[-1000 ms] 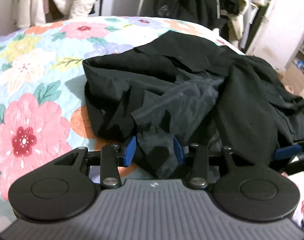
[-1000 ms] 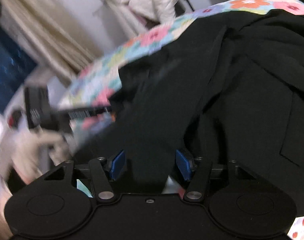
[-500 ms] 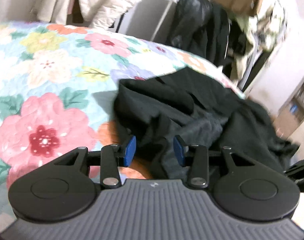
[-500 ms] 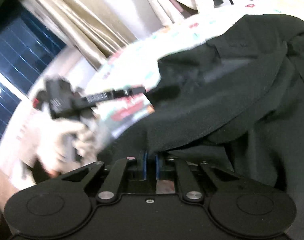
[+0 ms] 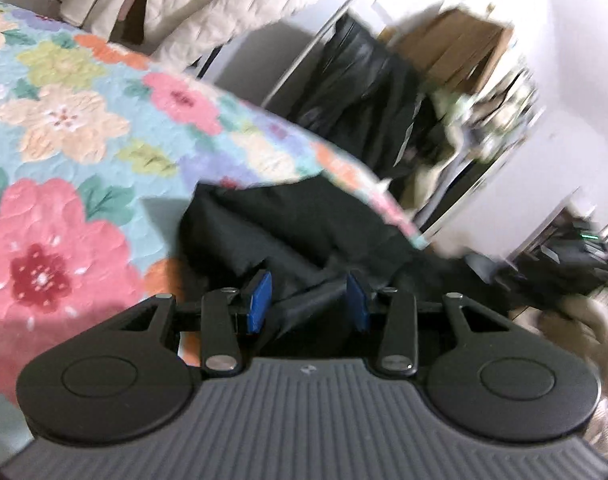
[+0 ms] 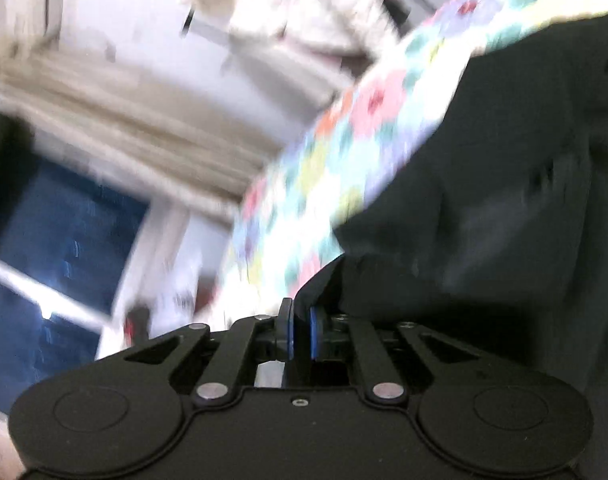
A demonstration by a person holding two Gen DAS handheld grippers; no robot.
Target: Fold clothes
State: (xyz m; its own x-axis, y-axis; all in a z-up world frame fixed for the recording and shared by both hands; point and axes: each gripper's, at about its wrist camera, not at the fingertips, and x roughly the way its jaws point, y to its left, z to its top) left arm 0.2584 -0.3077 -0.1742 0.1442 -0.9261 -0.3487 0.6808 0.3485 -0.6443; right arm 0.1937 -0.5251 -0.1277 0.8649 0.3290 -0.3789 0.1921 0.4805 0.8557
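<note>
- Spreading across the left of the left wrist view, a floral quilt (image 5: 76, 152) with large pink, cream and yellow blossoms on pale blue, covering the bed.
- Lying crumpled on that quilt toward its right edge, a black garment (image 5: 288, 232), partly spilling over the edge of the bed on the right.
- Hovering low over the near folds, the left gripper (image 5: 305, 300) with blue pads spread wide; a ridge of the dark cloth running between the pads, touching the right one as far as can be told, not squeezed.
- Hanging behind the bed at top centre, a cream quilted coat (image 5: 224, 4); farther right, dark clothes on a rack (image 5: 359, 92), a brown cardboard box (image 5: 463, 52) above them, all blurred.
- Showing at the left of the right wrist view, a dark blue window (image 6: 52, 248) with pale curtains (image 6: 116, 120) above, heavily smeared by motion.
- Running diagonally through the middle of that view, the same quilt, blurred into pastel patches.
- Filling the right side, the black garment again, draped over the quilt and reaching down to the tool.
- Sitting at bottom centre, the right gripper (image 6: 300, 332) with blue pads drawn nearly together, pinching an edge of the black garment that rises from between them toward the right.
</note>
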